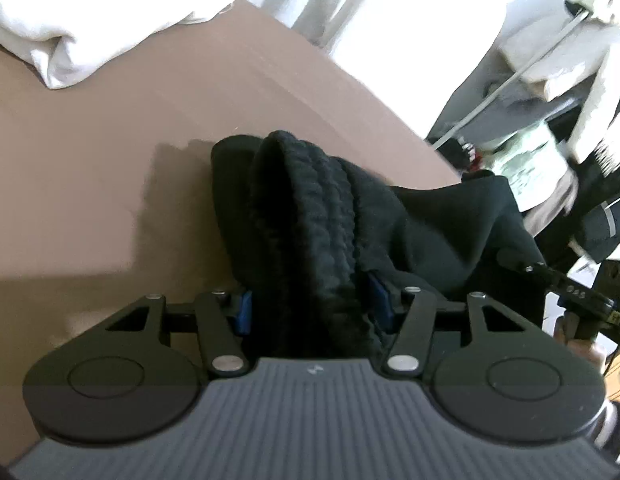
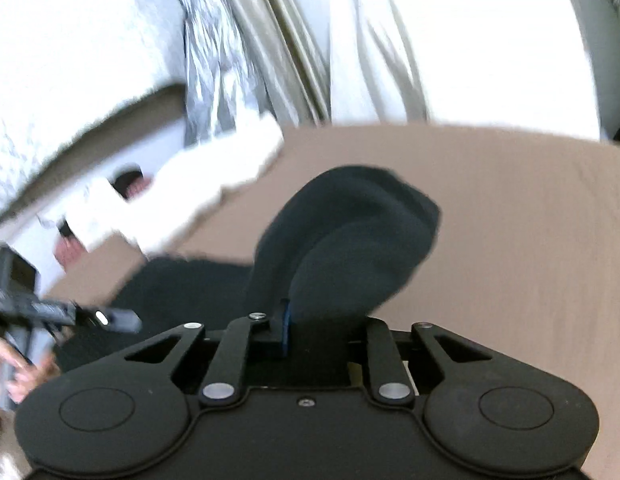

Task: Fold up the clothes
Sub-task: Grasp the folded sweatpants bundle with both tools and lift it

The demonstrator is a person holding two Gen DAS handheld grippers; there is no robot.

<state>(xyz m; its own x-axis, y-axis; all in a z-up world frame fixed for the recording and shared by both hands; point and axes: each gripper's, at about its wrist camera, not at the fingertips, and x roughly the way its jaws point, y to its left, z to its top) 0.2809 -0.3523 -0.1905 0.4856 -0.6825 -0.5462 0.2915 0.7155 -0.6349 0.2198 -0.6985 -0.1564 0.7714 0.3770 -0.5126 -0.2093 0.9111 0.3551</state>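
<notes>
Both grippers clamped on black knit garment [image 1: 310, 216]: left gripper [image 1: 310, 304] on ribbed band, right gripper [image 2: 321, 332] on fabric fold. Garment to be kept taut, laid flat on brown table [image 1: 90, 152].

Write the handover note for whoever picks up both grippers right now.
Left gripper: closed on the ribbed, gathered band of the black garment, cloth bunched between the blue pads.
Right gripper: closed on another fold of the same black garment, which stands up out of the jaws.
Where things are: the garment hangs between the two grippers over the brown surface; white cloth lies bunched at the far side of that surface.
Done: both ends gripped.
Left: no fold laid yet; probably spread the garment flat on the brown surface, then fold it.
</notes>
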